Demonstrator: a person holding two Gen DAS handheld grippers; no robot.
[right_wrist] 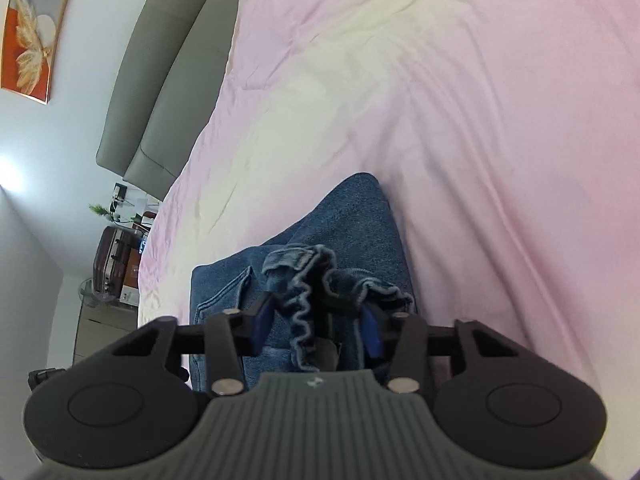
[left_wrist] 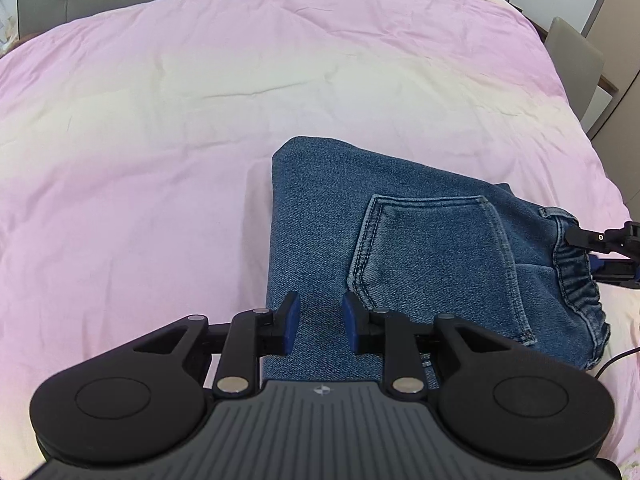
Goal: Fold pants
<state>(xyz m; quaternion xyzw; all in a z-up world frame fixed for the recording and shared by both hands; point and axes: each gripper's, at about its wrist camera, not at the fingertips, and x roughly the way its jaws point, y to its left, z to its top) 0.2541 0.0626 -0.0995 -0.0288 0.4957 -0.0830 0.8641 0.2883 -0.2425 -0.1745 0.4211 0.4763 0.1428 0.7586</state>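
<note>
Blue denim pants (left_wrist: 400, 216); pink-cream bedcover (left_wrist: 200, 100); grey headboard (right_wrist: 160, 92).

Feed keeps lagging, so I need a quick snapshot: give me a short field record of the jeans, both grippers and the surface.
garment: folded blue jeans, back pocket up
surface: pink bedcover
left gripper: open above the denim, holding nothing
right gripper: jaws around the elastic waistband; grip cannot be told

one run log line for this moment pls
item: folded blue denim pants on pink bedsheet | left tool: open above pants, holding nothing | right tool: jaws around ruffled elastic waistband
</note>
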